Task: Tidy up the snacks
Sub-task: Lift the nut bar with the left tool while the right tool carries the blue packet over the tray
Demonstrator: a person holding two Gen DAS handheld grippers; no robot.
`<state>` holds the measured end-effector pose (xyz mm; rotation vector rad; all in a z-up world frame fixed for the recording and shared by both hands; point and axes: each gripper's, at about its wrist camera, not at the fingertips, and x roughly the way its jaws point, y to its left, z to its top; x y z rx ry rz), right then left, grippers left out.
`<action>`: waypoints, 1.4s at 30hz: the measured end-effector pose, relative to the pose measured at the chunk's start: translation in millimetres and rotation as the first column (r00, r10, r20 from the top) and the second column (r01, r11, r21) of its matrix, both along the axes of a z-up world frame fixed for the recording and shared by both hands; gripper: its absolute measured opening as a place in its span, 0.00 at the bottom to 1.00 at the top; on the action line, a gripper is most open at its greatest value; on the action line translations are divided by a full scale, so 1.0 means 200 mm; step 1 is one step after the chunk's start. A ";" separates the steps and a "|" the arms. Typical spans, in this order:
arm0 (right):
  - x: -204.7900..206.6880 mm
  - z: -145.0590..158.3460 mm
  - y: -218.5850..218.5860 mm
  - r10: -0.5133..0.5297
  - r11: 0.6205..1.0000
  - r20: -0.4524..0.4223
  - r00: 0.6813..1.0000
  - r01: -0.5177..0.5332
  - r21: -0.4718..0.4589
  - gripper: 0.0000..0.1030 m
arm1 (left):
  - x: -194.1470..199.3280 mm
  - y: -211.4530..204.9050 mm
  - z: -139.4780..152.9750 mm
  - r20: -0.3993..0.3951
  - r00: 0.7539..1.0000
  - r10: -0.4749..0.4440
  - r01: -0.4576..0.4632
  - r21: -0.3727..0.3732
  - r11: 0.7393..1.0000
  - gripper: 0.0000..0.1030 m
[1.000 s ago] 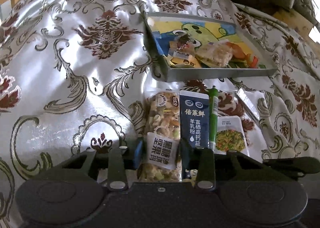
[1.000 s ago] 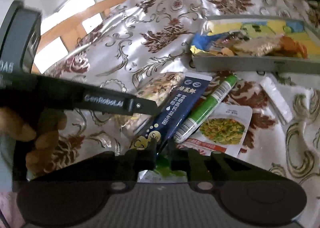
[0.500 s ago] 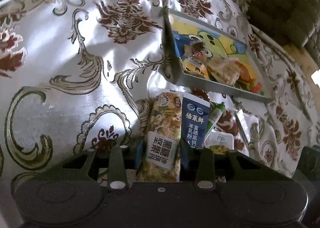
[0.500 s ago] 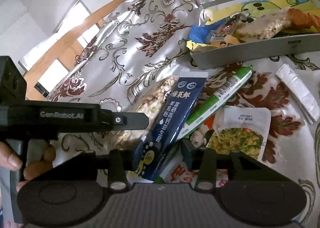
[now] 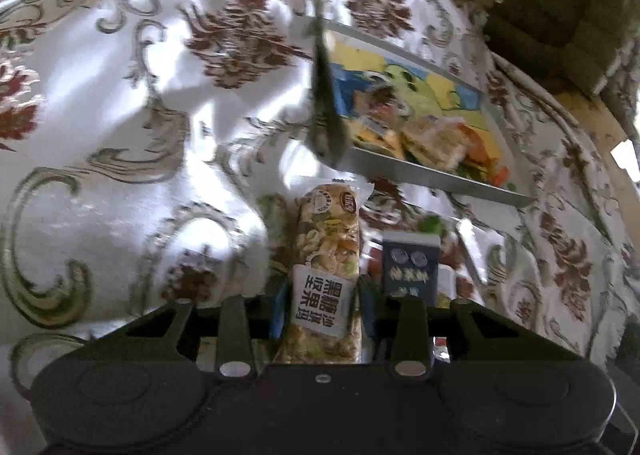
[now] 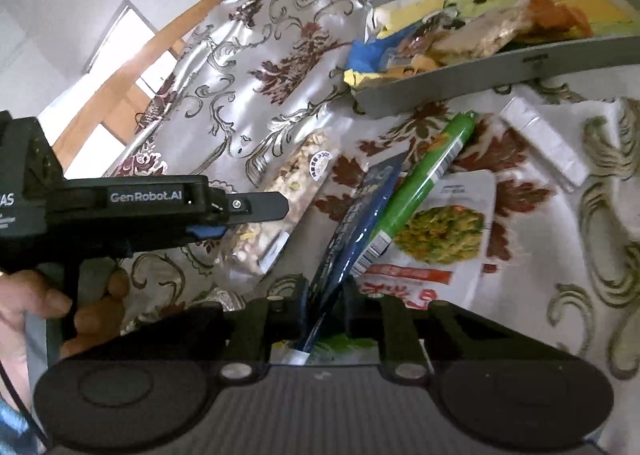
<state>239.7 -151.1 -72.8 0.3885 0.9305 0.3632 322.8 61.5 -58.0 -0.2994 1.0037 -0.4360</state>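
My left gripper (image 5: 322, 295) is shut on a clear nut bar packet (image 5: 328, 239) with a white label, which sticks out forward over the cloth. In the right wrist view one left finger (image 6: 256, 207) lies along that nut bar (image 6: 296, 183). My right gripper (image 6: 324, 307) has its jaws closing on the near end of a dark blue sachet (image 6: 360, 215), which stands on edge between the pads. The same sachet (image 5: 410, 267) shows just right of the nut bar. A grey tray (image 6: 480, 79) with several snacks inside lies beyond.
A green stick pack (image 6: 424, 175), a white pouch with a vegetable picture (image 6: 444, 231) and a small white sachet (image 6: 544, 143) lie on the patterned cloth before the tray. A person's hand (image 6: 32, 307) holds the left gripper. A dark cushion (image 5: 560, 15) sits at far right.
The right jaws opened around the blue sachet, then closed on it, and the sachet turned onto its edge. The left gripper rolled a little with the nut bar still in it.
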 end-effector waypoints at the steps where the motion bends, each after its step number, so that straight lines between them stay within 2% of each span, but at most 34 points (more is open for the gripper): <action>1: -0.01 0.01 -0.01 -0.003 1.000 0.013 1.000 0.003 -0.006 0.14 | -0.01 -0.02 0.00 0.003 1.000 -0.015 0.015 0.003 1.000 0.37; 6: -0.02 0.05 -0.04 -0.031 0.999 0.049 0.998 0.032 -0.011 0.10 | -0.05 -0.08 0.01 0.046 0.998 -0.034 0.032 0.048 0.998 0.36; 9: -0.03 0.07 -0.08 -0.053 0.999 0.067 0.996 0.053 0.005 0.08 | -0.06 -0.07 0.02 0.057 0.998 -0.021 0.020 0.024 1.000 0.36; 16: -0.03 0.11 -0.14 -0.089 0.996 0.106 0.990 0.085 0.040 0.06 | -0.09 -0.08 0.07 0.149 0.989 -0.010 0.011 -0.007 1.000 0.36; 23: -0.01 0.12 -0.18 -0.122 0.991 0.120 0.985 0.114 0.068 0.06 | -0.09 -0.09 0.08 0.180 0.984 -0.001 0.005 -0.023 1.000 0.36; 27: 0.00 0.14 -0.22 -0.144 0.987 0.141 0.979 0.133 0.086 0.06 | -0.08 -0.07 0.10 0.208 0.977 0.037 -0.023 -0.066 0.998 0.36; 31: 0.03 0.16 -0.30 -0.194 0.977 0.154 0.969 0.176 0.123 0.06 | -0.04 -0.10 0.14 0.263 0.962 0.076 -0.051 -0.099 0.994 0.36; 34: 0.06 0.18 -0.36 -0.237 0.966 0.165 0.957 0.214 0.148 0.06 | 0.02 -0.15 0.15 0.274 0.955 0.110 -0.077 -0.127 0.989 0.36; 42: 0.21 0.21 -0.46 -0.303 0.948 0.196 0.933 0.274 0.161 0.06 | 0.25 -0.30 0.19 0.320 0.938 0.132 -0.072 -0.193 0.979 0.36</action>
